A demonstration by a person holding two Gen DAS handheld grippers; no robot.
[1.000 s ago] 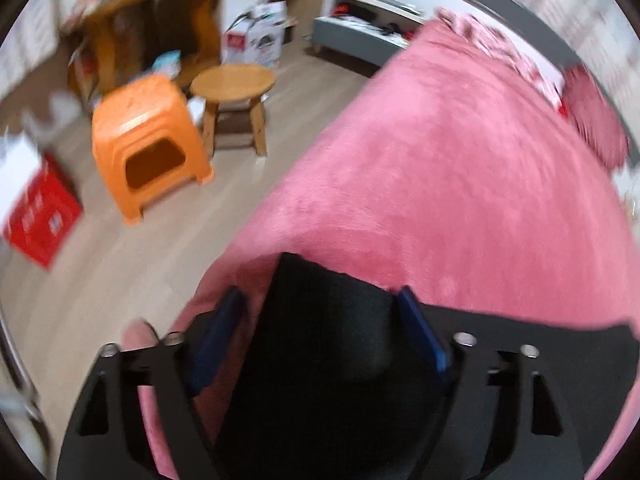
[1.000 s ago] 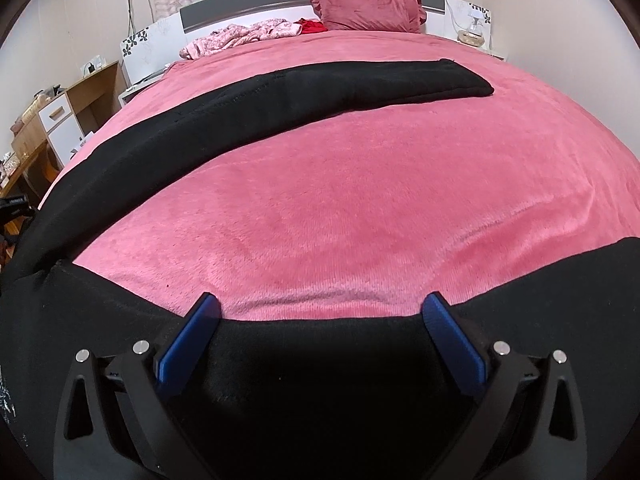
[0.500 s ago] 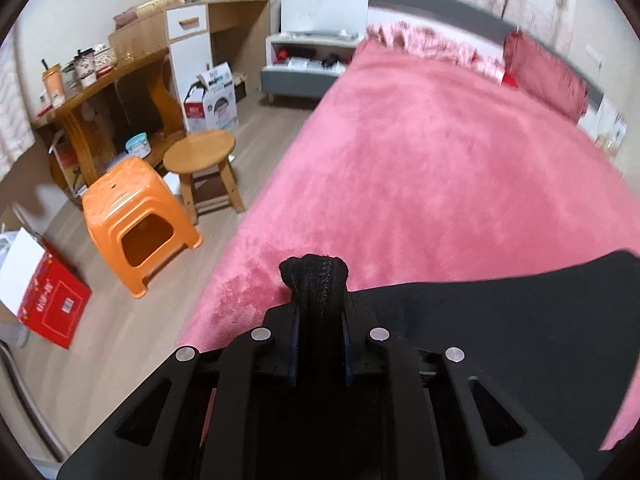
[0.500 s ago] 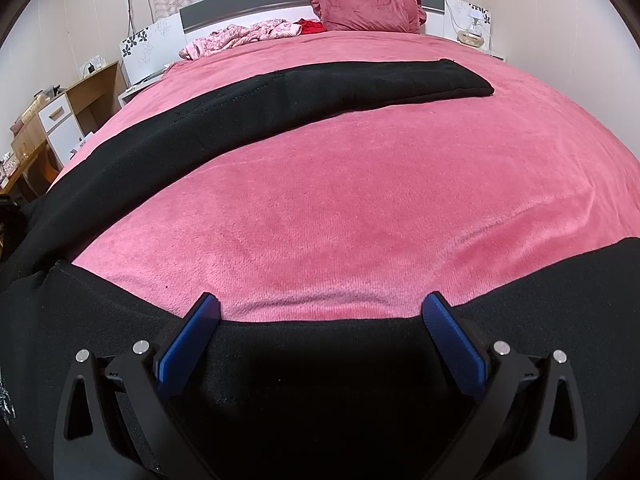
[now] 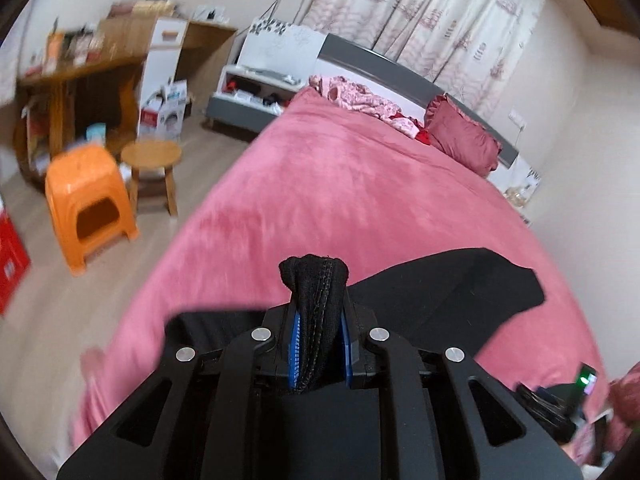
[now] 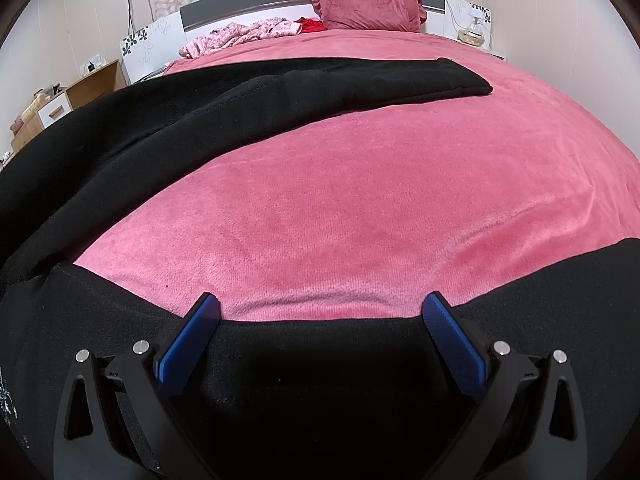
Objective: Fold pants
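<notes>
Black pants (image 6: 248, 92) spread across the pink bed (image 6: 340, 208); one leg stretched long from the near left corner toward the far right, cuff ending just short of the red pillow (image 6: 368, 4). Second stretch of the fabric running sideways along the near edge, under the right tongs (image 6: 320, 312). Right tongs spread wide, blue pads either side of that edge, gripping nothing. Left tongs (image 5: 318, 344) clamped tight on a bunched seam of the pants (image 5: 440, 292), raised above the bed (image 5: 340, 200). Beside the bed on the floor: orange stool (image 5: 88, 200), round wooden stool (image 5: 152, 160). Cardboard box (image 5: 164, 112) farther back, contents unclear.
</notes>
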